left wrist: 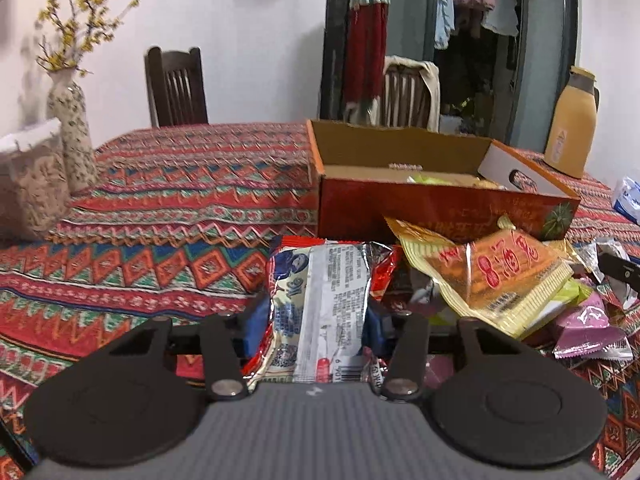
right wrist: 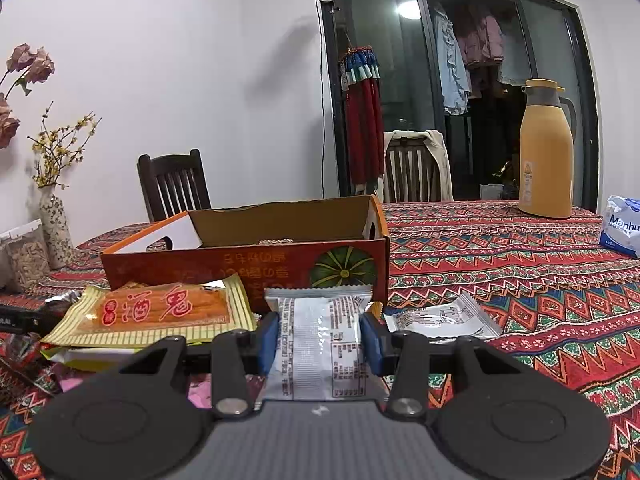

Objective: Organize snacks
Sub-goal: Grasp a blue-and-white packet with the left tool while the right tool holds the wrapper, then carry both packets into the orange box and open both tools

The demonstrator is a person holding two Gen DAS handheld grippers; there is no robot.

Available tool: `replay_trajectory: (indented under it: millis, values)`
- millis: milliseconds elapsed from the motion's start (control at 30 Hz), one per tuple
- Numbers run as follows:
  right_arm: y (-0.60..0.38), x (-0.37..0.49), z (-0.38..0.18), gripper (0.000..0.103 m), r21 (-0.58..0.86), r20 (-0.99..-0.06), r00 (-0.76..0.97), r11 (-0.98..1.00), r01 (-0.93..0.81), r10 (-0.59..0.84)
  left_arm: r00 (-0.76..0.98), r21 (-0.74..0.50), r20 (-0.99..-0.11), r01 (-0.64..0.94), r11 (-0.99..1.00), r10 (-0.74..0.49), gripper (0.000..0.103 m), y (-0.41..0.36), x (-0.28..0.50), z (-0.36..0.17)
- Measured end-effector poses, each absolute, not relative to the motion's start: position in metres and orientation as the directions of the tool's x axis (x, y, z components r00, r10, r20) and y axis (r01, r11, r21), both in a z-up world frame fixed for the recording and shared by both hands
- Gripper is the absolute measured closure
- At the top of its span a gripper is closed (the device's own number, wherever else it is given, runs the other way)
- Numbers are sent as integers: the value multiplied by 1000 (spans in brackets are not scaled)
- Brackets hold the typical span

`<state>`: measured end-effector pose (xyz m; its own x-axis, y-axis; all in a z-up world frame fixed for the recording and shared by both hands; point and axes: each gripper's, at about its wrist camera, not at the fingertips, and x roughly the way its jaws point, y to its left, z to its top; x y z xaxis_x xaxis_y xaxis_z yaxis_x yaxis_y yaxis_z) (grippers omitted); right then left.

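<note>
My left gripper (left wrist: 316, 320) is shut on a red-edged silver snack packet (left wrist: 320, 304), held just above the tablecloth in front of the orange cardboard box (left wrist: 440, 208). My right gripper (right wrist: 320, 340) is shut on a white-and-silver snack packet (right wrist: 320, 344), also in front of the box (right wrist: 248, 264). A yellow packet with red characters (left wrist: 500, 276) lies on a pile of snacks to the right of the left gripper; it also shows left of the right gripper (right wrist: 160, 308). The box is open and holds a few snacks (left wrist: 436, 179).
A patterned tablecloth (left wrist: 168, 208) covers the table. A yellow thermos (right wrist: 546, 152) and a tissue pack (right wrist: 622, 228) stand at the far right. A vase with yellow flowers (left wrist: 72, 136) and a jar (left wrist: 28, 176) stand at the left. Another silver packet (right wrist: 440, 318) lies right of the right gripper. Chairs stand behind the table.
</note>
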<state>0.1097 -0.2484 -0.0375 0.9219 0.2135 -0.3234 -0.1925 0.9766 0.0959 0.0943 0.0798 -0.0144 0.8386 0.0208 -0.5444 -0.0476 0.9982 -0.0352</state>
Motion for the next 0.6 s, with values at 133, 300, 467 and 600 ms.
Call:
replay_trajectory:
  millis: [133,300,467,600]
  values:
    - [-249,109,-37,60,96,-320,923,977,-191,212,865,-62,-501,-71,996,30,53,84,87,-5]
    - [-249,108,-36,60,90,-314,927,978,-186,205,890,-86,-455,-69,994,23,53,81,84,7]
    - [-249,104,-27,61,89,-300,934,980,-176,195,912,-99,-411,-43,994,-2,53,70,89,21]
    - [-247,103,-9,61,78,-261,944,979,-186,200,925,-116,-379,-19,993,-27,53,61,99,34]
